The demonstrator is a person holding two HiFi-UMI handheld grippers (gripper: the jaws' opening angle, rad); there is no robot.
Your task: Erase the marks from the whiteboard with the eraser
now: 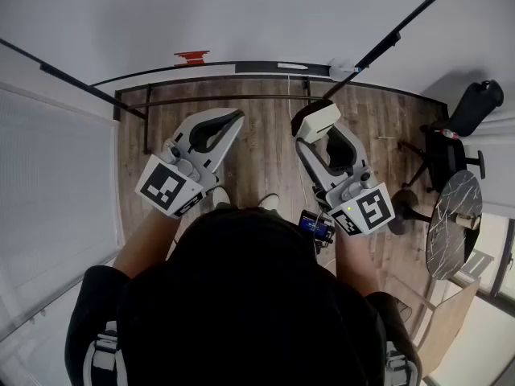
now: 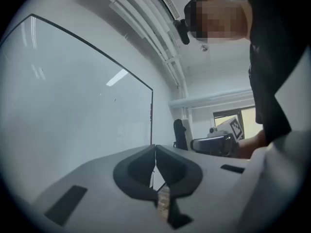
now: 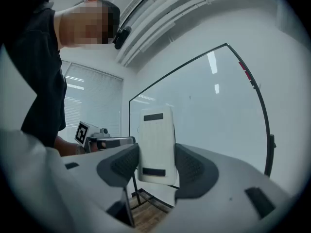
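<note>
1. Person (image 1: 241,296): dark hair and black top, filling the head view's 6 o'clock half; both forearms reached forward.
2. Left gripper (image 1: 235,119), at 11 o'clock from the head. Marker cube (image 1: 169,187) at its rear. In its own view the left gripper's (image 2: 155,154) dark pads (image 2: 138,171) met at the tips, with only a hairline slit below them and nothing held.
3. Right gripper (image 1: 312,135), at 1 o'clock from the head, with its own marker cube (image 1: 366,211). A small blue-lit device (image 1: 315,225) sat just behind it at 7 o'clock. Its jaws were clamped on the white eraser (image 1: 323,119). The right gripper view showed the eraser (image 3: 156,144) upright between the ribbed pads (image 3: 124,166), with a black strip near each end.
4. Wood floor (image 1: 257,147): lay beneath both grippers, and planks showed between the eraser and the board's foot rail.
5. Whiteboard (image 1: 241,14): black-framed, spanning the 12 o'clock band. The whiteboard (image 3: 214,106) was largely clean, with a faint speck (image 3: 190,97) and a small red item (image 1: 191,55) at its edge.
6. Window blind (image 1: 48,191), at 9 o'clock.
7. Black office chair (image 1: 467,111), at 2 o'clock, well apart from the grippers.
8. Round marbled table (image 1: 451,223), at 3 o'clock, beside the chair.
</note>
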